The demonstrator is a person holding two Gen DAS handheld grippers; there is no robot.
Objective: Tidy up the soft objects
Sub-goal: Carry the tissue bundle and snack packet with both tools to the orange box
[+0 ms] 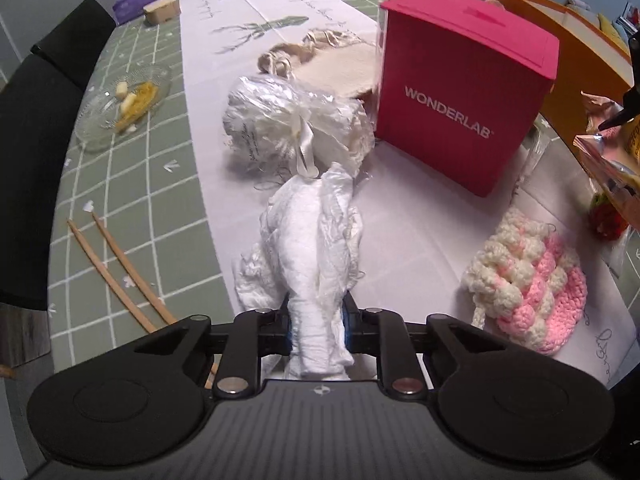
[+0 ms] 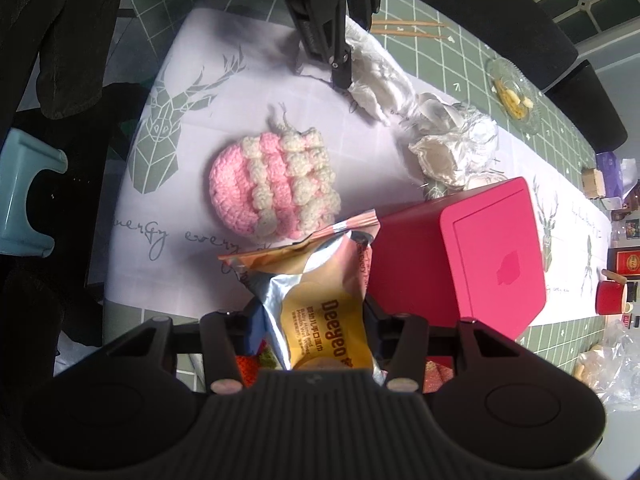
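Near the table's front edge, on the white deer-print runner (image 1: 400, 248), the left gripper (image 1: 316, 316) is clamped on a crumpled white tissue-like wad (image 1: 316, 248). It's tied by ribbon to a clear-wrapped white bundle (image 1: 288, 124), so lifting could drag that along or tear the wad. The right gripper (image 2: 316, 320) pinches a foil "Deeyeo" wipes pack (image 2: 320, 320), which might slip. The pink box (image 1: 460, 104) reads "WONDERLAB"; the runner says "every".

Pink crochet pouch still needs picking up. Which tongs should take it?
Neither is free: left tongs grip the white cloth, right tongs grip the wipes packet. The crochet pouch lies just beyond the right.
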